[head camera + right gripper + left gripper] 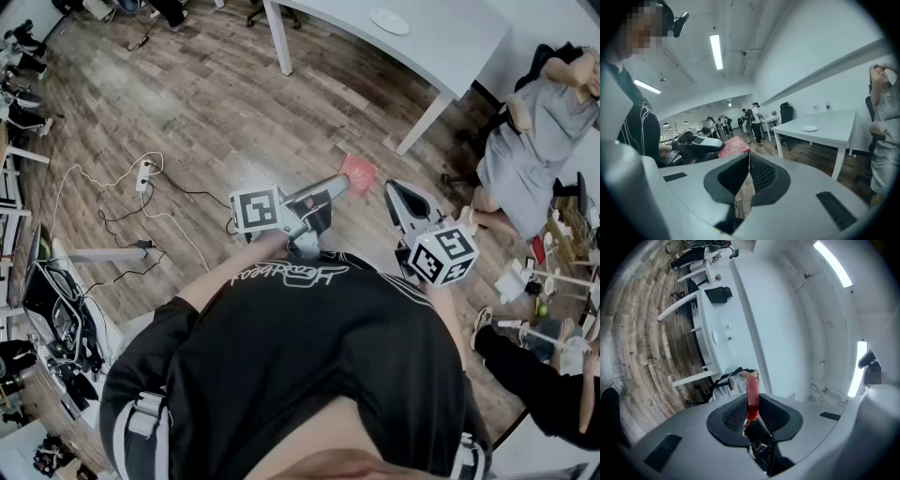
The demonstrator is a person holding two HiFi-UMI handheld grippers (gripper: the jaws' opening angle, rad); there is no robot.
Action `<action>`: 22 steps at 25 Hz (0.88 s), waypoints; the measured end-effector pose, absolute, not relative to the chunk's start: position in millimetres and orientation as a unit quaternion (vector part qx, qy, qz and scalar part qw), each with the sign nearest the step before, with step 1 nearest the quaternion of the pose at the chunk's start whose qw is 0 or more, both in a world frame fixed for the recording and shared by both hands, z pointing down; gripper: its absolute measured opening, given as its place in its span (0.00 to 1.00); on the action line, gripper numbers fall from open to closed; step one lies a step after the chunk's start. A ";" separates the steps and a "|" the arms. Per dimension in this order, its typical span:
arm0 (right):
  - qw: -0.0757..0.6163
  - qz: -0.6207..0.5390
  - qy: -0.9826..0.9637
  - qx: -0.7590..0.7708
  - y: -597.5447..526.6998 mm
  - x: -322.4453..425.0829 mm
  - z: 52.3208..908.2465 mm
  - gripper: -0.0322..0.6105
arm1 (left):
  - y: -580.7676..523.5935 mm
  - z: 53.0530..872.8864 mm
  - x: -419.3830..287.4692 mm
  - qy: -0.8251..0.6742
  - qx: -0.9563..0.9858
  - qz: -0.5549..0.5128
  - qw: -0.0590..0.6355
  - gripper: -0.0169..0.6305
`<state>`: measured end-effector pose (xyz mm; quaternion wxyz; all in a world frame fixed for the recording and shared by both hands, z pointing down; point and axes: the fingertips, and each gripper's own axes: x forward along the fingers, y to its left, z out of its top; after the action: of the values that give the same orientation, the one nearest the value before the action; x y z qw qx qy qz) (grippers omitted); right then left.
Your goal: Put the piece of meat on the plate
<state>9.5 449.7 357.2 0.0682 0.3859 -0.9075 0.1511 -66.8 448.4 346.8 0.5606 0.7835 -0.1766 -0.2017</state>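
Note:
The piece of meat (358,172) is a flat red slab, and my left gripper (337,185) is shut on it above the wooden floor. In the left gripper view the meat (753,394) stands edge-on between the pads of the left gripper (752,414). My right gripper (405,199) hangs just right of the meat with its jaws shut and nothing in them. The right gripper view shows the right gripper (749,157), the meat (735,146) at its left and the left gripper (701,143). A small white plate (388,21) (809,128) (715,337) lies on the white table (441,37).
The white table (834,126) stands ahead on white legs (419,122). A seated person in grey (539,141) is at the right beside it. Cables and a power strip (142,178) lie on the floor at the left. Several people stand far back in the room (752,117).

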 end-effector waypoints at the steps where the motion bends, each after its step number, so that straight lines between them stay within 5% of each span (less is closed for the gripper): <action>1: 0.068 0.151 -0.908 0.386 449.9 9.1 357.0 0.07 | 447.8 349.0 -68.5 -0.183 0.788 -0.194 0.554 0.14; 22: 0.061 0.175 -0.905 0.383 412.1 10.7 361.4 0.07 | 414.8 346.7 -72.3 -0.185 0.775 -0.218 0.563 0.14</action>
<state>10.7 412.1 361.4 0.0611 0.3827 -0.9050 0.1752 -72.3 414.8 346.7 0.5633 0.7751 -0.1851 -0.2180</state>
